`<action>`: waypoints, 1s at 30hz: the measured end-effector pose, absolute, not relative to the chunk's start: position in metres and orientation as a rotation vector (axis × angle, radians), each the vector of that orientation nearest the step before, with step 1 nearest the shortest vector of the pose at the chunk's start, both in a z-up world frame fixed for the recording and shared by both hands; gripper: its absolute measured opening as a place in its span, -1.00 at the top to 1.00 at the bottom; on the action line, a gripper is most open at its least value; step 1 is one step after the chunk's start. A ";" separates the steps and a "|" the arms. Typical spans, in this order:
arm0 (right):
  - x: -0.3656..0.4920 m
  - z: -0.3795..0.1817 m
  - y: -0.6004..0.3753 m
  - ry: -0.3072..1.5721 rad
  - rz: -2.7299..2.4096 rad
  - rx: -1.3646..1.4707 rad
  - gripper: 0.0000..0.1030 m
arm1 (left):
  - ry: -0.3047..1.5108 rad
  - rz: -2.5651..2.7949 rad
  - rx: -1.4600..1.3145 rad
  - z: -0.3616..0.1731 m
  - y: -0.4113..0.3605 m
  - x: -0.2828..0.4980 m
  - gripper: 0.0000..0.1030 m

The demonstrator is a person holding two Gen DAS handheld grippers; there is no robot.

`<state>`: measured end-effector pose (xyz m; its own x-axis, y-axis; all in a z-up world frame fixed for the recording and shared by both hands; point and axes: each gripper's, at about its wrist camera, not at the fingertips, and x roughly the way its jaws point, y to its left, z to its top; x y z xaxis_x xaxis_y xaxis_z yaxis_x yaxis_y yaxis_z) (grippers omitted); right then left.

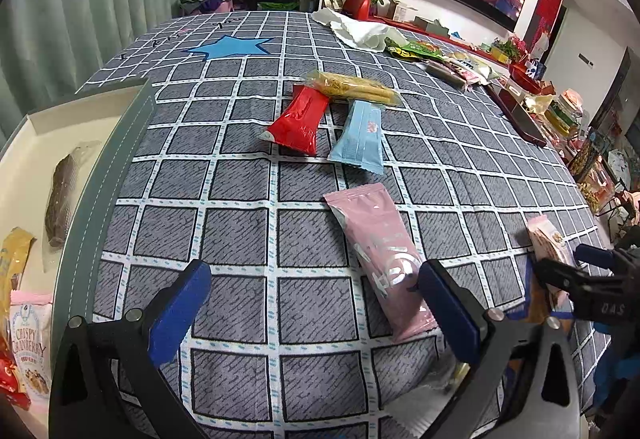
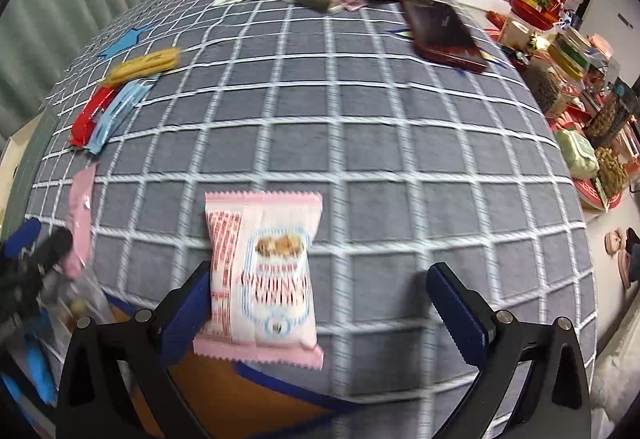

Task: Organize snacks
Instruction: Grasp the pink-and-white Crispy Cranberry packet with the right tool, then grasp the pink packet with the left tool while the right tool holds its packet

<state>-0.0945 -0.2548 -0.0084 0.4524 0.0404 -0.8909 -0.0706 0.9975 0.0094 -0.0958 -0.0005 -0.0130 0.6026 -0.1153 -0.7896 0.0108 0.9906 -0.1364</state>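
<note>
My left gripper (image 1: 312, 303) is open and empty above the checked cloth, with a long pink packet (image 1: 380, 259) lying by its right finger. Beyond it lie a red packet (image 1: 298, 119), a light blue packet (image 1: 360, 137) and a yellow biscuit pack (image 1: 354, 87). A white box (image 1: 36, 159) at the left holds a brown snack (image 1: 62, 191), a cranberry packet (image 1: 30, 351) and others. My right gripper (image 2: 320, 299) is open, with a pink-and-white cranberry packet (image 2: 268, 271) lying between its fingers, against the left finger. That gripper also shows in the left wrist view (image 1: 568, 271).
A dark red phone (image 2: 444, 31) lies on the cloth at the far right. White tissue (image 1: 356, 29) and several more snack packets (image 1: 440, 59) sit at the far edge. Cluttered shelves of goods (image 2: 592, 111) stand beyond the right edge of the bed.
</note>
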 end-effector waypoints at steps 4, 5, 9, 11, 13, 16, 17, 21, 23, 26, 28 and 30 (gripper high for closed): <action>-0.105 -0.009 -0.259 1.017 0.054 -0.029 -1.00 | 1.009 -0.050 -0.143 -0.010 -0.002 -0.085 -1.00; -0.107 -0.010 -0.258 1.004 0.052 -0.029 -1.00 | 1.026 -0.051 -0.151 -0.010 -0.003 -0.084 -1.00; -0.099 -0.007 -0.257 1.056 0.067 -0.043 -1.00 | 1.058 -0.061 -0.148 -0.005 -0.017 -0.078 -1.00; -0.087 -0.007 -0.251 1.078 0.072 -0.048 -1.00 | 1.092 -0.057 -0.122 -0.007 -0.027 -0.072 -1.00; -0.078 -0.009 -0.248 1.092 0.077 -0.053 -1.00 | 1.137 -0.049 -0.090 -0.012 -0.038 -0.066 -1.00; -0.073 -0.009 -0.245 1.111 0.081 -0.059 -1.00 | 1.147 -0.037 0.011 -0.015 -0.057 -0.062 -1.00; -0.072 -0.009 -0.245 1.119 0.081 -0.059 -1.00 | 1.155 -0.043 0.015 -0.016 -0.060 -0.061 -1.00; -0.081 0.001 -0.242 1.092 0.111 -0.080 -0.07 | 1.169 -0.067 0.024 -0.012 -0.068 -0.057 -0.79; -0.084 0.003 -0.245 1.100 0.120 -0.060 0.21 | 1.141 -0.087 0.038 -0.006 -0.073 -0.057 -0.32; -0.088 0.004 -0.255 1.092 0.173 0.041 0.22 | 1.128 -0.163 0.041 0.001 -0.077 -0.058 0.50; -0.089 0.005 -0.263 1.111 0.215 0.130 0.22 | 1.119 -0.206 -0.001 0.005 -0.071 -0.061 0.50; -0.091 0.009 -0.272 1.119 0.249 0.230 0.22 | 1.090 -0.217 -0.028 0.012 -0.063 -0.067 0.50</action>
<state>-0.0906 -0.2715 0.0087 0.4141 0.3106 -0.8556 -0.0813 0.9488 0.3051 -0.0665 -0.0629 0.0118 0.4432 -0.1885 -0.8764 0.1609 0.9785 -0.1291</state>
